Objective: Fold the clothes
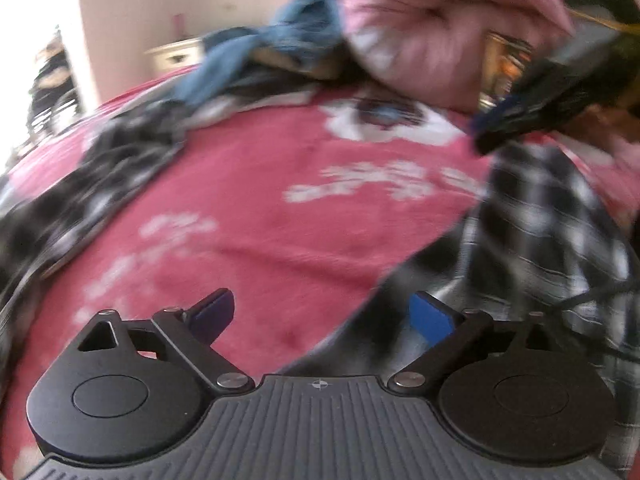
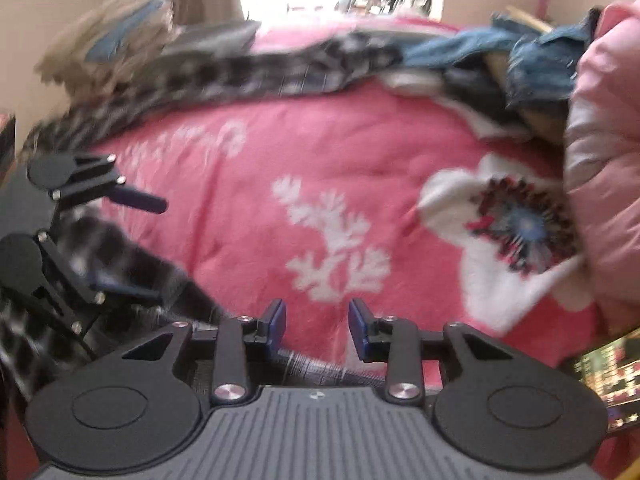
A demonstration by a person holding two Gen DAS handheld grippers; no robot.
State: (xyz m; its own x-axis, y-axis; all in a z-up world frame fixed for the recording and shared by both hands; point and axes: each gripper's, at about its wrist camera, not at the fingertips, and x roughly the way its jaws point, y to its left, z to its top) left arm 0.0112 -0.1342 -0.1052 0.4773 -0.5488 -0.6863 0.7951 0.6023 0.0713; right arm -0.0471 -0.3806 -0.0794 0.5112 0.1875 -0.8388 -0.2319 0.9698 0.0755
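A black-and-white plaid shirt (image 1: 540, 220) lies spread over a red flowered blanket (image 1: 260, 184). Another part of the plaid shirt (image 2: 248, 68) runs along the far side of the red blanket (image 2: 320, 152). My left gripper (image 1: 322, 314) stands wide open, and an edge of the shirt reaches in between its fingers near the right pad. The right wrist view shows the left gripper (image 2: 136, 244) at the left with plaid cloth between its fingers. My right gripper (image 2: 318, 322) has its pads apart with only blanket showing between them; plaid cloth passes under the fingers' bases. The right gripper (image 1: 496, 132) sits at the shirt's upper edge.
A blue denim garment (image 1: 280, 36) (image 2: 520, 56) and a pink padded jacket (image 1: 440, 20) (image 2: 608, 168) lie heaped at the blanket's far side. A beige and blue pile (image 2: 108, 36) sits at the back left. A white cabinet (image 1: 176, 56) stands against the wall.
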